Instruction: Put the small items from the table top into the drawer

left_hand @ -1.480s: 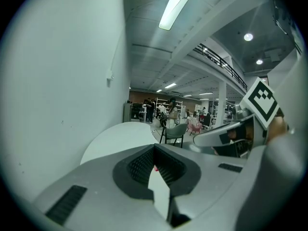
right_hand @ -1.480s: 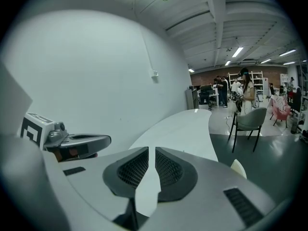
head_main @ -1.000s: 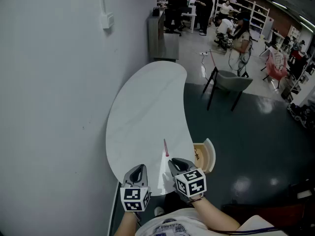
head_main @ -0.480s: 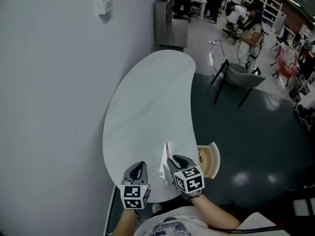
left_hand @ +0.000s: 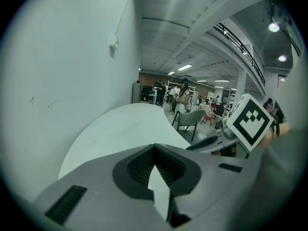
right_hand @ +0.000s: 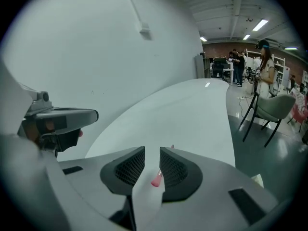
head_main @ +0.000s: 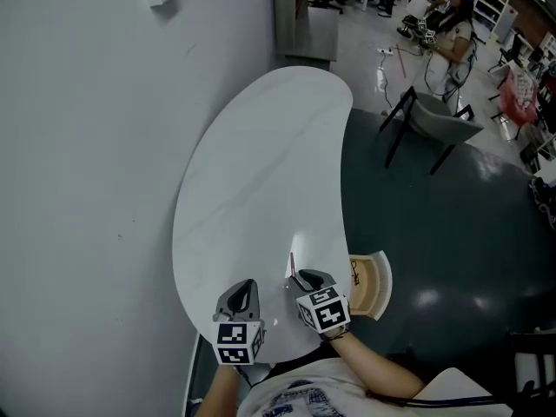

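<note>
Head view: looks steeply down on a white curved table (head_main: 261,146) set against a wall. Finds only one small item there, a thin pink stick (head_main: 291,264), lying near the table's near end, just ahead of the right gripper (head_main: 304,276). Places the left gripper (head_main: 244,287) alongside, over bare tabletop, well clear of the stick. Shows the drawer (head_main: 372,287) pulled open at the table's right edge, close to the stick; contents too small to tell.

Left gripper view: catches the jaws pressed together at the tip, with nothing between them and plain table (left_hand: 120,129) beyond.

Right gripper view: finds the jaws spread, having just been opening, with a clear gap. Frames the pink stick (right_hand: 157,178) within that gap, lying on the table (right_hand: 192,105) past the pads, not pinched.

Progress, as a judgement: drawer already open, so that step counts as done. Leaves the stick to be grasped, carried across to the drawer and let go inside. Reads as an early stage, with no other loose item showing on the top.
</note>
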Demonstrator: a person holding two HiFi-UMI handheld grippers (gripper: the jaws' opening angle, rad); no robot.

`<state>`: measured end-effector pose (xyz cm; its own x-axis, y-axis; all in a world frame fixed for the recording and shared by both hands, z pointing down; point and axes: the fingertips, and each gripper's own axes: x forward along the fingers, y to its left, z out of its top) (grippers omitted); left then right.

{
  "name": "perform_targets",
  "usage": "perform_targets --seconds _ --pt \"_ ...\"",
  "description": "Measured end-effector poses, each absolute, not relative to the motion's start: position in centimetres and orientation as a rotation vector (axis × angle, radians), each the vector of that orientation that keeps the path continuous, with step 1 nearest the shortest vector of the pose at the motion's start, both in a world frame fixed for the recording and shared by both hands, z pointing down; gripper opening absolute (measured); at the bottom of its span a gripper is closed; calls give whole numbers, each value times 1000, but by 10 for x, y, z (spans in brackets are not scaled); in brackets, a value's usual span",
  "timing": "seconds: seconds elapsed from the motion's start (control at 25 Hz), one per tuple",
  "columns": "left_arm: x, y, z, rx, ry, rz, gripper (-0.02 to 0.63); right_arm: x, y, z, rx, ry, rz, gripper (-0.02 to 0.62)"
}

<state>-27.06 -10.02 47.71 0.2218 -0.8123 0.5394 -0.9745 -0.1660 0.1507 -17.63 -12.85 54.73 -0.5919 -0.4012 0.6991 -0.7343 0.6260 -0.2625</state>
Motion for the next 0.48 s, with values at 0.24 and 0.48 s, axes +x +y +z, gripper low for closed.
perform_targets --seconds 0.24,0.48 --pt "-270 -117 499 1996 -1642 487 20 -180 -147 579 826 -2216 762 106" --pt "-275 -130 513 1952 -1657 494 20 -184 -156 606 781 -2176 775 106"
